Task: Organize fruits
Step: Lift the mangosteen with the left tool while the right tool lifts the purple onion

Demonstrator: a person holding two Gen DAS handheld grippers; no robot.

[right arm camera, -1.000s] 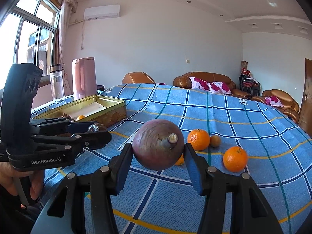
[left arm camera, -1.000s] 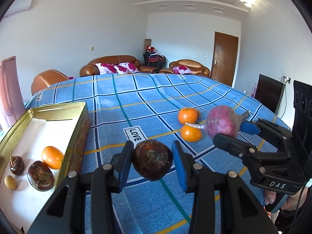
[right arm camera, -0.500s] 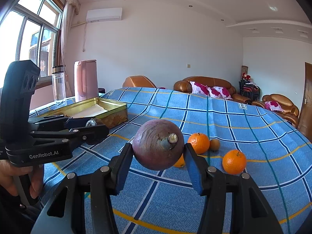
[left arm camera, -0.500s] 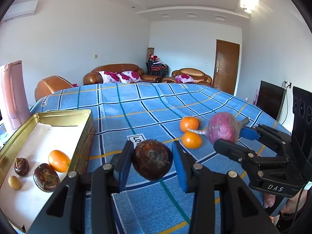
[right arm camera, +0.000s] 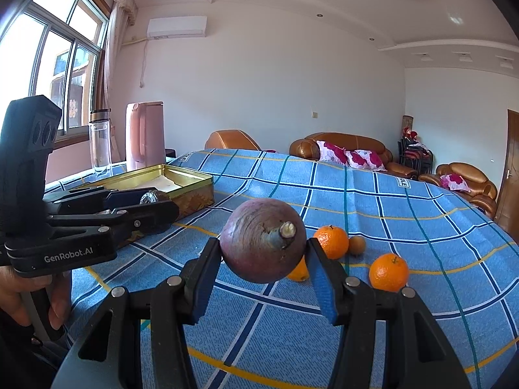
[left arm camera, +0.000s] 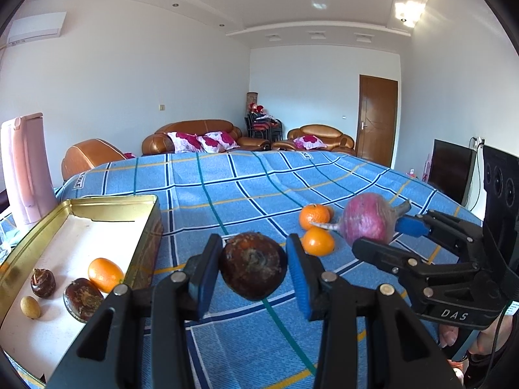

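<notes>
The left gripper squeezes a dark brown round fruit, up over the blue cloth beside the gold tin. The right gripper squeezes a purple radish, up above the oranges.

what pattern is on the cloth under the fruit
The cloth is light blue with a check of dark blue, teal and yellow lines; the right wrist view shows it best.

A blue checked cloth covers the tabletop; on it rest a gold tin tray, three tangerines, a small brown fruit.
</notes>
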